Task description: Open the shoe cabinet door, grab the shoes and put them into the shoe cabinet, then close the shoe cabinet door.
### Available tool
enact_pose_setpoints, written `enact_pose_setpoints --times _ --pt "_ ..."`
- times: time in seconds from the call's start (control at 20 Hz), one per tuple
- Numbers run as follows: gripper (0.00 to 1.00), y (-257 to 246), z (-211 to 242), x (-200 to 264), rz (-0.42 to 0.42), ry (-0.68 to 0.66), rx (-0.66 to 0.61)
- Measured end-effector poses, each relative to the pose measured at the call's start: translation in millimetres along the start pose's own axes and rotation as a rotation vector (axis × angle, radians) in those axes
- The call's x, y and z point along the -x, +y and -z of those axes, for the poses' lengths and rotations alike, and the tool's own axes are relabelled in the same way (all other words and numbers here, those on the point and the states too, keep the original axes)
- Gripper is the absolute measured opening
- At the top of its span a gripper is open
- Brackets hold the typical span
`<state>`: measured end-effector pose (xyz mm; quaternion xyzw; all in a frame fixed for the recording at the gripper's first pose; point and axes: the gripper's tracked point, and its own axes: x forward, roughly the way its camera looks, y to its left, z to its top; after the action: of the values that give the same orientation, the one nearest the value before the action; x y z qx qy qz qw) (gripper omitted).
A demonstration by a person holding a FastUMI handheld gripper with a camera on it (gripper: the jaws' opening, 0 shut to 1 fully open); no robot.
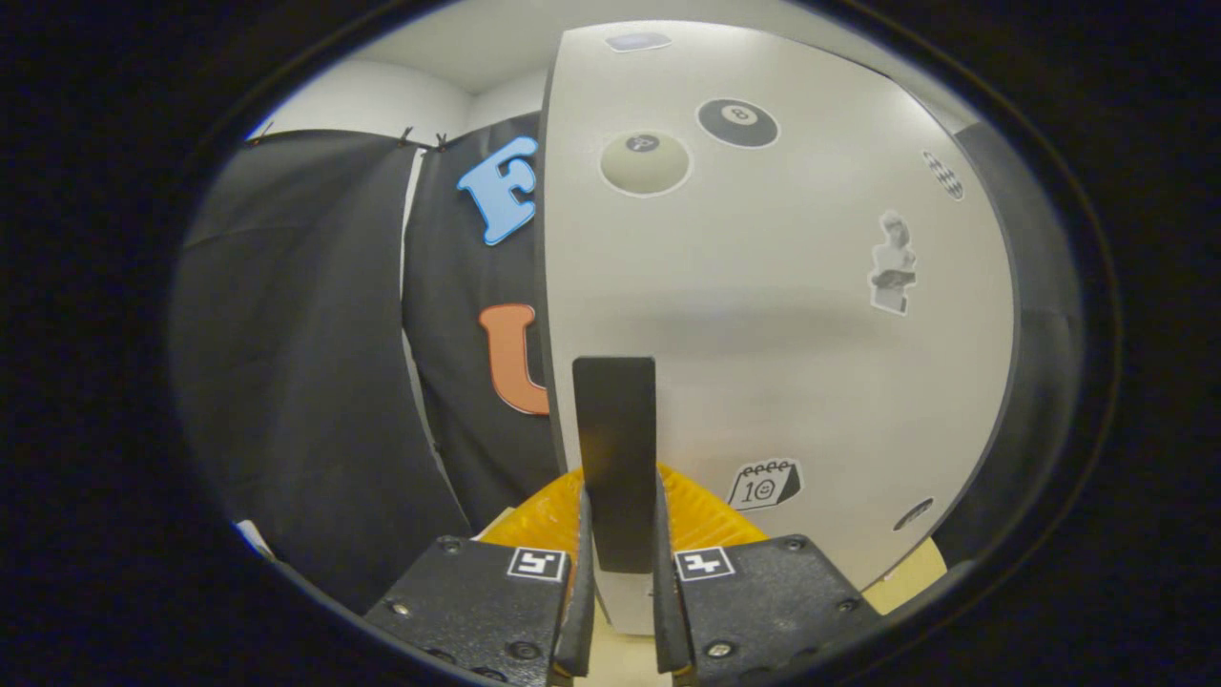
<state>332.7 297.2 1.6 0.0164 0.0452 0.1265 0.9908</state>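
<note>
A white shoe cabinet door (763, 315) with several stickers stands right ahead of me, its left edge turned toward me. A flat black handle (615, 448) juts from the door and runs down between my fingers. My gripper (622, 572) is shut on this handle, with both fingers (582, 592) pressing its sides. No shoes are in view.
Black booth cloth (315, 382) hangs to the left of the door, with a white wall above it. A pale floor strip (906, 582) lies below the door at the right. A dark panel (1045, 363) stands beyond the door's right edge.
</note>
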Motion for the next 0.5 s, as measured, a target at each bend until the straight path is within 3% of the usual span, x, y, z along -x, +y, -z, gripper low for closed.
enact_pose_setpoints --times 0.5 --pt "0.26 -44 24 173 -0.013 -0.013 -0.031"
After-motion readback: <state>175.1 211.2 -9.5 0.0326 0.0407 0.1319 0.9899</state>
